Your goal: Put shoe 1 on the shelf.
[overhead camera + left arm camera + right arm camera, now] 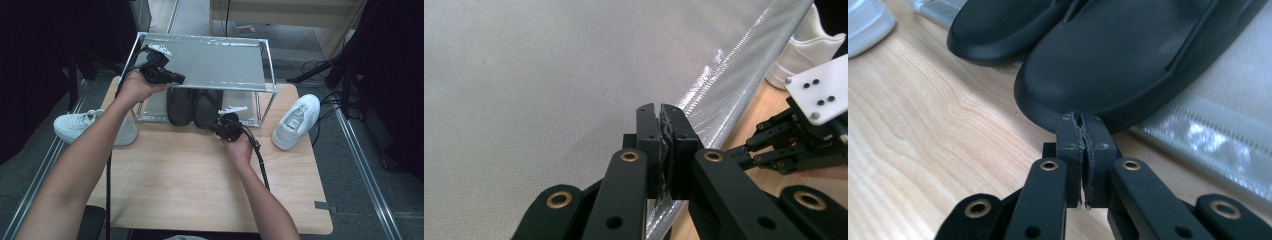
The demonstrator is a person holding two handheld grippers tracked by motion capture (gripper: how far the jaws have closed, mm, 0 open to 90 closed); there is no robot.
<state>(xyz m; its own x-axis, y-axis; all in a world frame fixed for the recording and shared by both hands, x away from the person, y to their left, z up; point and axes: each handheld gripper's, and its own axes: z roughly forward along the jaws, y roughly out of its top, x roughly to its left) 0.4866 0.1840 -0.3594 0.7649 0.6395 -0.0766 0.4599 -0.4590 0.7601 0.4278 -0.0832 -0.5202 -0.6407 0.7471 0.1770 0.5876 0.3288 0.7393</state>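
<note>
Two black slippers sit side by side on the lower shelf of a metal rack, the left one and the right one. My right gripper is shut with nothing in it. Its tips are at the toe of the right slipper, with the left slipper beyond. My left gripper is also shut and empty, held at the left front of the rack's grey top shelf. In the left gripper view the shut jaws hover over that shelf fabric, and the right gripper shows farther off.
One white sneaker lies at the table's left edge and another stands right of the rack. The wooden table is bare in front. The rack's metal posts frame the shelves. Dark stands and cables surround the table.
</note>
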